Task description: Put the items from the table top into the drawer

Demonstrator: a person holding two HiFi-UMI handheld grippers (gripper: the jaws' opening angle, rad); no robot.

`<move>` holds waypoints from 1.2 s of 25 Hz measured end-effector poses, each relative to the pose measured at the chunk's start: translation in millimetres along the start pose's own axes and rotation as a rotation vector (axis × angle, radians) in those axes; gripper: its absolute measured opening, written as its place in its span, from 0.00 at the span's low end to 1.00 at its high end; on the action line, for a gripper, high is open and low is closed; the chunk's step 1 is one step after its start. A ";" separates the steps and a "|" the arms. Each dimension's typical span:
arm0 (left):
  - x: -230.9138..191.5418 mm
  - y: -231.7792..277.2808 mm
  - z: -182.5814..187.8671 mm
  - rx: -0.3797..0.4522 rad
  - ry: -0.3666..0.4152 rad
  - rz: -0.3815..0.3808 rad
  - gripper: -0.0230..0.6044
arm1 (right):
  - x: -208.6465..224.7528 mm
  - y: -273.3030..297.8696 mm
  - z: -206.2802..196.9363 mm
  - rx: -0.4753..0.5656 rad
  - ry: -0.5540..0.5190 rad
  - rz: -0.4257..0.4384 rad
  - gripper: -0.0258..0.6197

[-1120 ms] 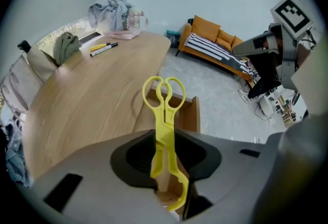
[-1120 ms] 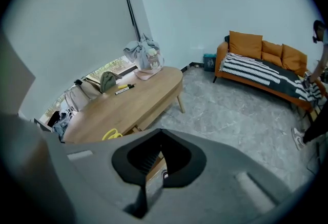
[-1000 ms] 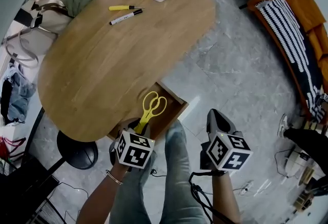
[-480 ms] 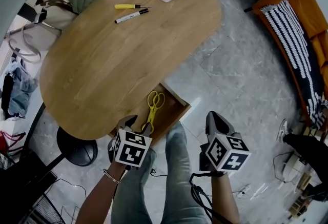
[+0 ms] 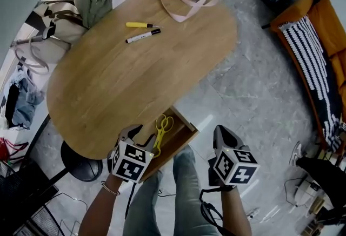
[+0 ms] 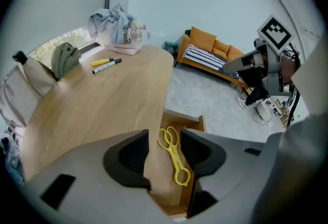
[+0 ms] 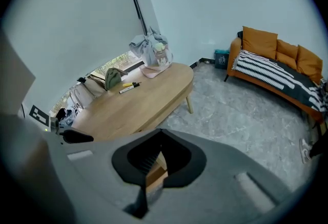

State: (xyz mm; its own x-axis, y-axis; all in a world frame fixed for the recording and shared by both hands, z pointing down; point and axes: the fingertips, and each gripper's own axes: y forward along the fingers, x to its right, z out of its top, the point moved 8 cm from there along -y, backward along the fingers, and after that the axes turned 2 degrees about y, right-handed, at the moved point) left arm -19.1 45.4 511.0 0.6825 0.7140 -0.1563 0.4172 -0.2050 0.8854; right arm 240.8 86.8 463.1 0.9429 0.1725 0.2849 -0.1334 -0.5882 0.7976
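As the left tongs (image 6: 165, 135), jaws just opened and empty, hover above the yellow scissors (image 6: 173, 159) lying in the open drawer (image 6: 185, 117), the right tongs (image 7: 161, 136) hang clenched, empty; two markers (image 5: 143, 36) lie on the tabletop (image 5: 135, 78)

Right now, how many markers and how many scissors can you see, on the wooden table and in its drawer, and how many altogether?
Markers: 2, a yellow marker and a black-and-white marker, on the oval wooden table.
Scissors: 1, yellow plastic scissors, in the open drawer.
Total: 3.
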 end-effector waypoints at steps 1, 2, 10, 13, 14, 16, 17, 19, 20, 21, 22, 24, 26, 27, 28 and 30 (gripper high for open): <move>-4.7 -0.4 5.0 0.002 -0.010 0.011 0.34 | -0.2 3.5 5.1 -0.005 -0.005 0.007 0.05; -9.8 -0.7 10.7 0.007 -0.023 0.025 0.34 | -0.4 7.3 10.9 -0.009 -0.012 0.013 0.05; -47.7 11.7 56.7 0.043 -0.125 0.107 0.34 | 6.7 40.5 60.0 -0.041 -0.071 0.060 0.05; -61.7 20.6 72.3 0.053 -0.156 0.126 0.34 | 6.9 57.0 79.5 -0.046 -0.095 0.081 0.05; -66.1 23.6 76.3 0.055 -0.169 0.128 0.34 | 6.1 62.4 85.8 -0.047 -0.103 0.089 0.05; -74.4 30.0 83.8 0.055 -0.195 0.132 0.34 | 5.0 73.8 97.5 -0.051 -0.117 0.103 0.05; -78.2 33.8 88.5 0.056 -0.202 0.135 0.34 | 5.1 80.0 103.1 -0.053 -0.124 0.109 0.05; -85.7 42.3 98.6 0.060 -0.206 0.140 0.34 | 5.9 92.3 113.1 -0.060 -0.131 0.116 0.05; -89.5 46.4 103.2 0.059 -0.205 0.142 0.34 | 6.1 97.9 117.3 -0.064 -0.131 0.119 0.05; -93.6 49.8 107.6 0.057 -0.204 0.144 0.34 | 5.9 103.4 121.1 -0.068 -0.130 0.121 0.05; -98.2 52.8 111.8 0.056 -0.203 0.148 0.34 | 5.5 108.8 124.7 -0.072 -0.130 0.124 0.05; -108.1 57.6 121.0 0.059 -0.199 0.163 0.34 | 4.6 119.6 131.3 -0.080 -0.134 0.128 0.05; -117.9 61.7 129.6 0.065 -0.197 0.177 0.34 | 3.9 128.8 137.2 -0.087 -0.137 0.132 0.05; -122.7 63.5 133.6 0.067 -0.196 0.182 0.34 | 3.6 132.6 140.1 -0.091 -0.139 0.132 0.05; -127.7 65.1 137.7 0.068 -0.193 0.188 0.34 | 3.1 136.2 143.3 -0.094 -0.140 0.133 0.05; -137.8 68.4 146.6 0.067 -0.181 0.202 0.34 | 1.9 143.2 150.3 -0.099 -0.145 0.136 0.05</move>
State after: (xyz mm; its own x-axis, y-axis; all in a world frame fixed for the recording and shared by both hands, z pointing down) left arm 3.3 -165.2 528.9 0.8492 0.5246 -0.0607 0.2969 -0.3791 0.8764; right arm 269.3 -115.9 497.9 0.9473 -0.0229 0.3196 -0.2849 -0.5167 0.8073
